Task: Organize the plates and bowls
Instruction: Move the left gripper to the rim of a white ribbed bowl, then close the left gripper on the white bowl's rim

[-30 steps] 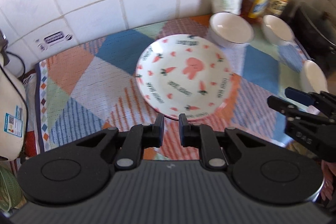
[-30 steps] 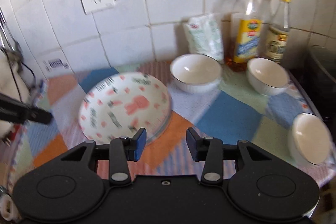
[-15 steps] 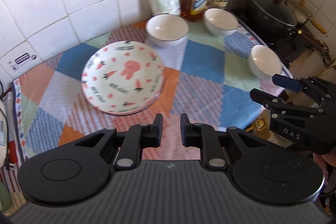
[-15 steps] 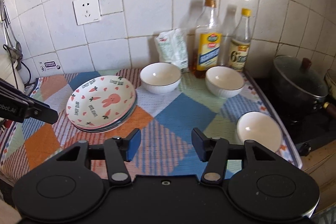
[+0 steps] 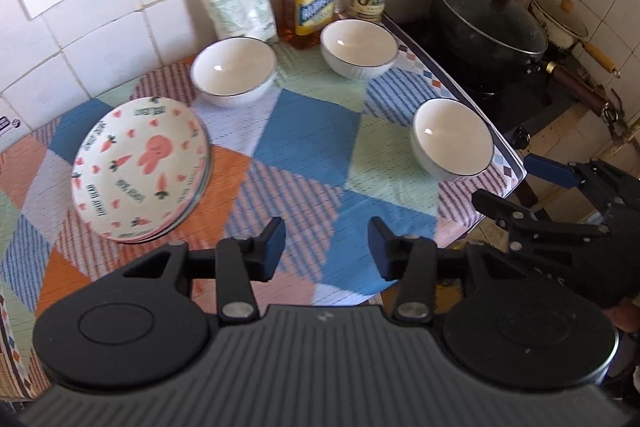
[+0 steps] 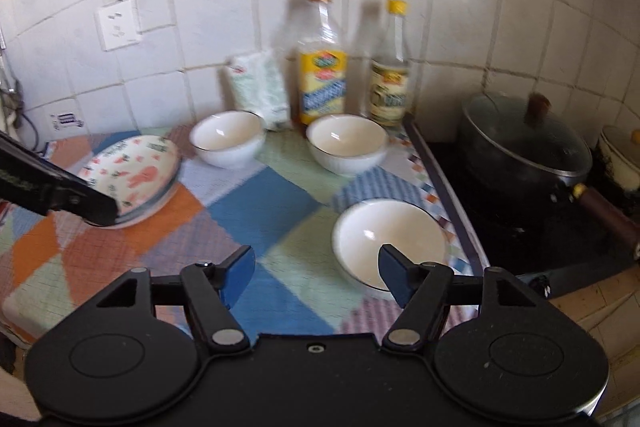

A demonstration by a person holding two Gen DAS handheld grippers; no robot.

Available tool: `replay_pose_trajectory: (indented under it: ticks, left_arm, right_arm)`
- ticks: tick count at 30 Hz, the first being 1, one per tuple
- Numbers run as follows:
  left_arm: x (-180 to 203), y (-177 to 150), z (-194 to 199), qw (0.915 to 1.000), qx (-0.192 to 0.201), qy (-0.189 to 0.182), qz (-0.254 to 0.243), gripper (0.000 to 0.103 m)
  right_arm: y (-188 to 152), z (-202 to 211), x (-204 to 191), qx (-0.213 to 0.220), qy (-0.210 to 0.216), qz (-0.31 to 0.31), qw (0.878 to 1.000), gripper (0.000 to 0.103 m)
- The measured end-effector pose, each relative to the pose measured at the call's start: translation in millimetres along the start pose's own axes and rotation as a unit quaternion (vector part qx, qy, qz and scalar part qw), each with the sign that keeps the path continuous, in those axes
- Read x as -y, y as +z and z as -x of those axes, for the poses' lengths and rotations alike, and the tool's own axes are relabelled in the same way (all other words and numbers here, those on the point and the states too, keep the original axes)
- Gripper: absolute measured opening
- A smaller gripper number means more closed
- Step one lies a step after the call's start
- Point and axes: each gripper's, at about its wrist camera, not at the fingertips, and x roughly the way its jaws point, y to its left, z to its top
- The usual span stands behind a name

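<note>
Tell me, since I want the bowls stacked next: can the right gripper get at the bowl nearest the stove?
Probably yes. The right gripper is open, and the nearest bowl sits just ahead with nothing between; its right finger already overlaps the rim in view.

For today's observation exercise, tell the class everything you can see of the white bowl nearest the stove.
The white bowl is round and glossy, ceramic by its look, with a thin dark line around the rim. It stands upright and empty on the patchwork cloth, near the edge by the black lidded pot, apart from the other bowls. The right gripper hovers before it with jaws open, not touching.
</note>
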Motion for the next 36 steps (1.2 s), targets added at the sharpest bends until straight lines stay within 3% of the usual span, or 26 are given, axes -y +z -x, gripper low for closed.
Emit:
replay_pose_trajectory:
  ticks: [2,3,5,13,16,23,29,33,36]
  left_arm:
    - [16.7,5.3,-10.0,1.0000,0.003,-0.001,0.000,0.055]
    - [24.0,8.0,-15.9,1.0000,0.006,0.000,0.001,0.057]
    - [36.2,11.8,-30.0,0.9998,0.019,-0.001,0.004,0.065]
    - [73.6,20.1,-96.4,0.9992,0.028,0.028,0.003,0.066]
    - [81.9,23.6,-112.0,0.9996,0.019,0.018,-0.004,0.066]
    - [77.0,35.0,-150.9,0.9961,-0.027,-0.037,0.075,0.066]
    - [81.1,42.7,-176.1,0.9967,-0.019,-0.012,0.079,0.066]
    - [89.1,47.2,-189.4,0.9977,-0.020,-0.003,0.064,0.061]
    - [91.5,50.6,-198.4,0.9977,-0.017,-0.011,0.064,0.040]
  right_arm:
    - [-5.7,-12.8,19.9,-0.012,-0.007,-0.003,1.000,0.081]
    - [-9.2,-19.0,29.1,-0.014,-0.011,-0.006,1.000,0.090]
    - [-17.5,-30.7,46.9,-0.010,-0.011,-0.012,1.000,0.094]
    - [-45.6,-79.3,82.3,-0.036,0.024,0.001,0.999,0.094]
    - [-52.3,-93.6,82.5,-0.049,0.053,0.020,0.997,0.093]
    - [-60.6,-121.5,77.4,-0.039,0.061,0.021,0.997,0.094]
    - [-57.9,-133.6,76.1,-0.020,0.054,0.015,0.998,0.094]
    - [-53.3,-142.9,84.6,-0.018,0.059,-0.019,0.998,0.094]
    - [-51.4,-148.7,88.7,-0.012,0.068,-0.025,0.997,0.098]
